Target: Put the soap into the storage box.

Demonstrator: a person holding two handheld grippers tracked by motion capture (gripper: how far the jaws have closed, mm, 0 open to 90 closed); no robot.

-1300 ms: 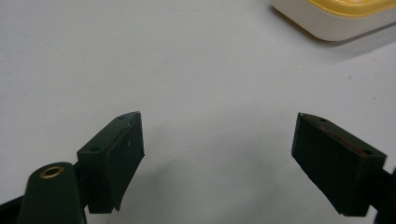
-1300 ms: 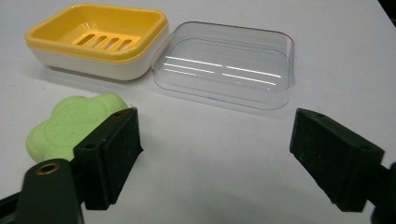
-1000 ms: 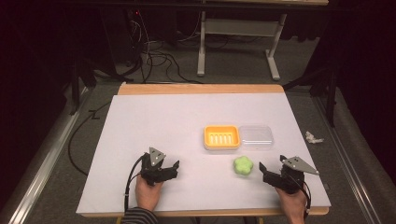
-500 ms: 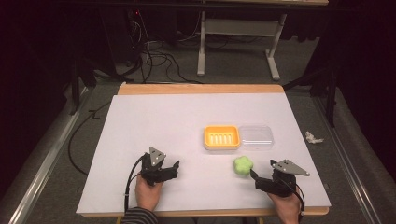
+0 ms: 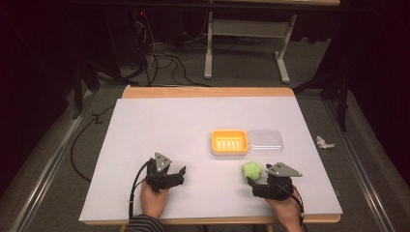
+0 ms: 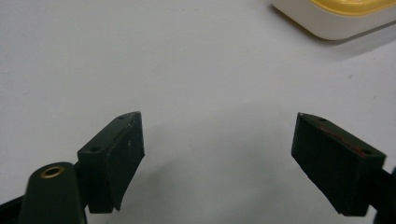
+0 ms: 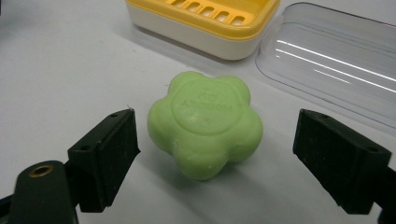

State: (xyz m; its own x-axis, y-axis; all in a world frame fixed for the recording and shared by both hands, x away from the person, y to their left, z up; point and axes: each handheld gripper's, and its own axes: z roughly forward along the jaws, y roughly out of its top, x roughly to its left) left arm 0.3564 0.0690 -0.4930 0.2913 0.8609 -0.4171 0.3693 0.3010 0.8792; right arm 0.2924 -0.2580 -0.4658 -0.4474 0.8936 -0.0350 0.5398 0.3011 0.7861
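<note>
Flower-shaped green soap point(image 7: 205, 123) lies flat, stamped face up, between right gripper's point(image 7: 215, 154) spread jaws.

Table point(image 5: 159, 125): lying across the middle of the high view, its far edge toward the top.
Soap dish point(image 5: 229, 142): sitting on the table right of centre.
Lid point(image 5: 265, 141): lying just right of the soap dish, touching it.
Soap point(image 5: 252, 170): resting on the table below the soap dish, toward the lower right.
Right gripper point(image 5: 256, 186): sitting just below the soap, jaws either side of it in the right gripper view, not touching.
Left gripper point(image 5: 180, 172): resting at lower left of centre, well apart from the soap.
</note>
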